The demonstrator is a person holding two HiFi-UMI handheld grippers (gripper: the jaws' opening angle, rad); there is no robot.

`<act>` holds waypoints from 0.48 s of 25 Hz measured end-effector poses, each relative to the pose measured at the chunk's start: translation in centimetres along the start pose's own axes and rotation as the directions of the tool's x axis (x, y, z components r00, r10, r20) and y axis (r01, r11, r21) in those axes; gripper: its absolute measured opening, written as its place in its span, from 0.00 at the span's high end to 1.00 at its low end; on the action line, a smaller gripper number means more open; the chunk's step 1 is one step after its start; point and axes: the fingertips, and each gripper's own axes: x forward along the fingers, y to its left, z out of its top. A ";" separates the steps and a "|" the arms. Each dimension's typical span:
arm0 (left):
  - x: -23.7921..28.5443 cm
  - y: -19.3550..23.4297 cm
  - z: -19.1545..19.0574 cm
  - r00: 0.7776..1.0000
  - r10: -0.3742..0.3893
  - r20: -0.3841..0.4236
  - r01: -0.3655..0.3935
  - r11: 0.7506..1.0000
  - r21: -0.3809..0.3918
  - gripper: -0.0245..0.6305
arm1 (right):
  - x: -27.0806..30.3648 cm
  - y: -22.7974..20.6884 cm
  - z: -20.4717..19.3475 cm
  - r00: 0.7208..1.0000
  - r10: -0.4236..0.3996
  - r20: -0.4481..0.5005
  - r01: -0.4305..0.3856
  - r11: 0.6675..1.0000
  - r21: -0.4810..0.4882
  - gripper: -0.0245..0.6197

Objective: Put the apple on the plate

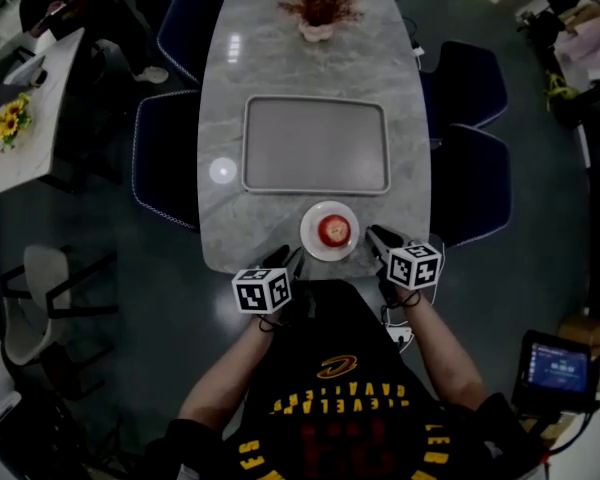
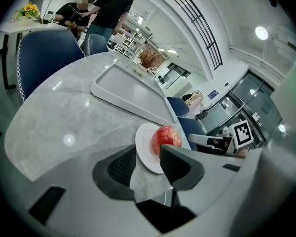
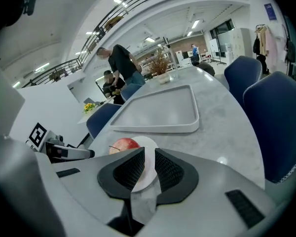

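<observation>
A red apple (image 1: 333, 230) sits on a small white plate (image 1: 310, 238) near the front edge of the marble table (image 1: 280, 68). My left gripper (image 1: 288, 260) hangs just off the plate's near left and my right gripper (image 1: 378, 238) off its near right. Both are open and hold nothing. In the left gripper view the apple (image 2: 166, 137) and plate (image 2: 144, 149) lie just beyond the jaws of the left gripper (image 2: 147, 152). The right gripper (image 3: 149, 150) has only a narrow gap; the apple (image 3: 123, 144) lies past its left jaw on the plate (image 3: 147, 140).
A grey tray (image 1: 316, 145) lies mid-table behind the plate. A vase of dried flowers (image 1: 318, 3) stands at the far end. Blue chairs (image 1: 165, 158) (image 1: 470, 183) flank the table. People stand by a side table (image 1: 20, 118) far left.
</observation>
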 end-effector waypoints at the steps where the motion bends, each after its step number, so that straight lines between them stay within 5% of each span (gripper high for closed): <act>1: 0.5 0.4 0.1 1.000 0.014 -0.006 -0.014 1.000 0.006 0.73 | 0.6 -0.6 -0.5 1.000 -0.008 -0.015 0.008 1.000 0.005 0.88; 12: 5.8 1.2 0.9 0.992 0.047 -0.118 -0.049 0.999 -0.012 0.73 | 5.2 -1.7 -2.3 0.987 0.069 -0.142 -0.062 0.997 0.054 0.88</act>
